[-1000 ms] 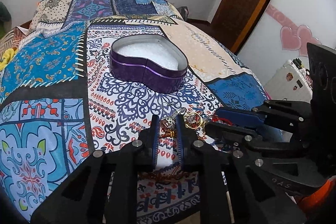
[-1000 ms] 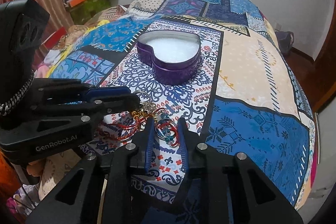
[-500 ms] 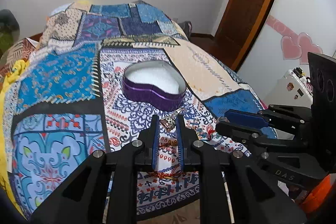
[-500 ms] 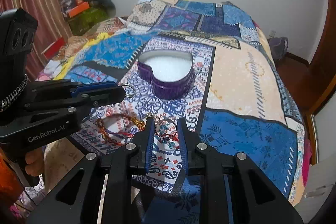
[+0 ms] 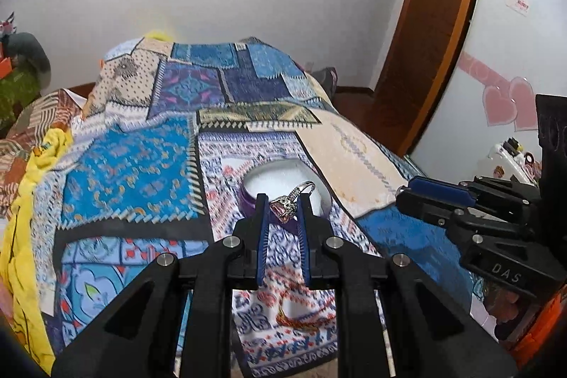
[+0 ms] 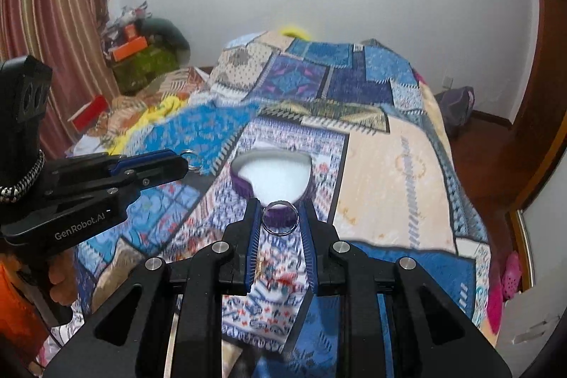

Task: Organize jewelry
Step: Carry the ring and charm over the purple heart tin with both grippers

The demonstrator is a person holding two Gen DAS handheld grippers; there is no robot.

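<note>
My left gripper [image 5: 282,201] is shut on a silver ring with a pink stone [image 5: 287,202], held in the air above the bed. My right gripper [image 6: 280,206] is shut on a plain silver band ring [image 6: 280,218], also lifted. The purple heart-shaped tin [image 5: 283,186] with white lining sits open on the patchwork quilt, just beyond both grippers; it also shows in the right wrist view [image 6: 273,176]. A red and gold bracelet [image 5: 301,310] lies on the quilt below the left gripper. The left gripper shows at the left of the right wrist view [image 6: 177,162].
The patchwork quilt [image 5: 134,172] covers the bed. A yellow cloth [image 5: 32,186] lies along its left edge. A wooden door [image 5: 428,34] stands at the right. Clutter and boxes [image 6: 134,52] sit by the striped curtain at the far left.
Both grippers have risen from the quilt, each carrying its ring. The remaining jewelry stays on the quilt below, and the tin looks smaller and farther away.
</note>
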